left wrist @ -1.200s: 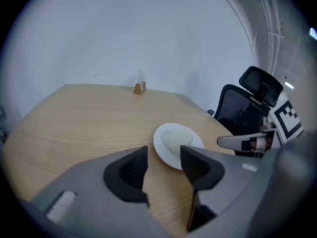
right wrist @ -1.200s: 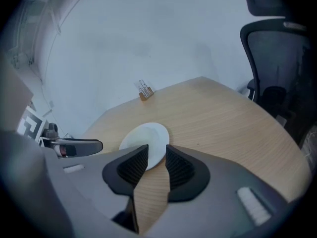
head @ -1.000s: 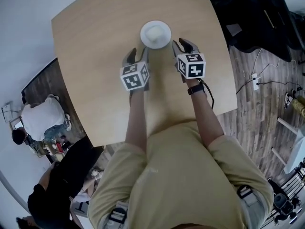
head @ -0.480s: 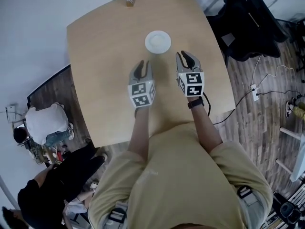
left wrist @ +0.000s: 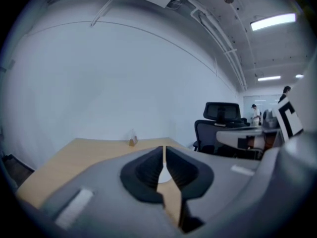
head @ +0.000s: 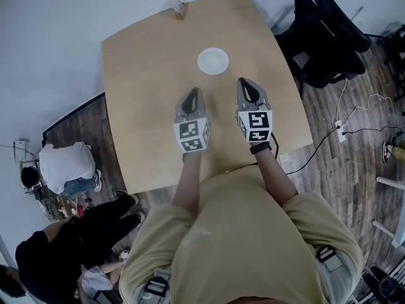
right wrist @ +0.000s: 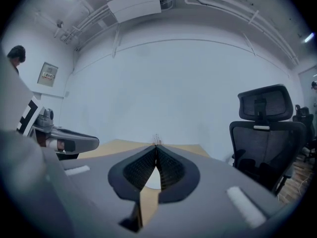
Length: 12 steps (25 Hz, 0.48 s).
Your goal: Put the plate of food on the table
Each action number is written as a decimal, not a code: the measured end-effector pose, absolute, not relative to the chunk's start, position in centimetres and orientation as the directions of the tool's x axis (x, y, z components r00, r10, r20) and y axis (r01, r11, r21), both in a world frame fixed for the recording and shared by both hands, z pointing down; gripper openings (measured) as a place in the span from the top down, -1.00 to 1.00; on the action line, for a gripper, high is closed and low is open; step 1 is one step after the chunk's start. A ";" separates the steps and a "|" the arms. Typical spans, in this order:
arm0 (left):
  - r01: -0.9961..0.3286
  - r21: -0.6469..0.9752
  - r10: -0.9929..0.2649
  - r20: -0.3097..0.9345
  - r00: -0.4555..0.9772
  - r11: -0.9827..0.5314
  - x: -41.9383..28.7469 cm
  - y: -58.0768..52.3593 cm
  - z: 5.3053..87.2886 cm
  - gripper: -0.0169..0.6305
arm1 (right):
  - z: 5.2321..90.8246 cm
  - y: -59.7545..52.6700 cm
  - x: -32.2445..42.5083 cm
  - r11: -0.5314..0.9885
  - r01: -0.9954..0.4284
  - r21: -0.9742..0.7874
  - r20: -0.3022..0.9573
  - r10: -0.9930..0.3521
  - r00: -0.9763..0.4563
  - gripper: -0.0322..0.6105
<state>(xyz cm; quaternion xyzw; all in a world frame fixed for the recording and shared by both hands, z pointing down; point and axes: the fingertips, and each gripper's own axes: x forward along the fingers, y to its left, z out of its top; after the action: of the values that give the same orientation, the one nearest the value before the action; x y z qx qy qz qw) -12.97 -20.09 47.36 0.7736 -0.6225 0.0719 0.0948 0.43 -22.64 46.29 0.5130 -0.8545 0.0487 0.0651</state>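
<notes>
A white plate (head: 213, 61) with pale food rests on the light wooden table (head: 145, 75), toward its far side. Both grippers hover over the table nearer to me, apart from the plate. My left gripper (head: 194, 91) points at the plate from the near left; its jaws are closing, almost together, with nothing between them. My right gripper (head: 245, 81) is shut and empty, at the plate's near right. In the left gripper view a sliver of the plate (left wrist: 164, 176) shows below the meeting pads of the left gripper (left wrist: 163, 150). The right gripper view shows the plate (right wrist: 154, 181) the same way.
A small holder (head: 179, 7) stands at the table's far edge. Black office chairs (head: 329, 37) sit at the right, with a cable and power strip (head: 342, 132) on the wooden floor. People (head: 63, 163) are at the lower left beside the table.
Both grippers have drawn back from the plate toward me, leaving it on the table. The left jaws went from wide open to nearly together. The plate looks farther away.
</notes>
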 end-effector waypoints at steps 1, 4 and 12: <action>-0.976 0.061 -0.950 0.225 0.215 -0.207 -12.9 -19.7 47.2 0.91 | 46.1 -22.2 0.4 0.469 -0.883 -0.017 0.158 -0.871 -0.465 0.89; -0.975 0.067 -0.951 0.215 0.220 -0.210 -12.8 -18.4 46.8 0.94 | 45.7 -20.8 0.4 0.468 -0.883 -0.010 0.152 -0.873 -0.464 0.89; -0.974 0.087 -0.964 0.148 0.220 -0.209 -13.4 -15.2 44.9 0.94 | 44.8 -17.9 -0.8 0.487 -0.873 0.022 0.149 -0.865 -0.479 0.89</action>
<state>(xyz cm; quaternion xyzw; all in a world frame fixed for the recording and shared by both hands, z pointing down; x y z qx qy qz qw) -13.41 -15.25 44.92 0.7769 -0.6237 0.0306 0.0803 -0.82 -17.95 44.80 0.5057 -0.8594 0.0285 0.0701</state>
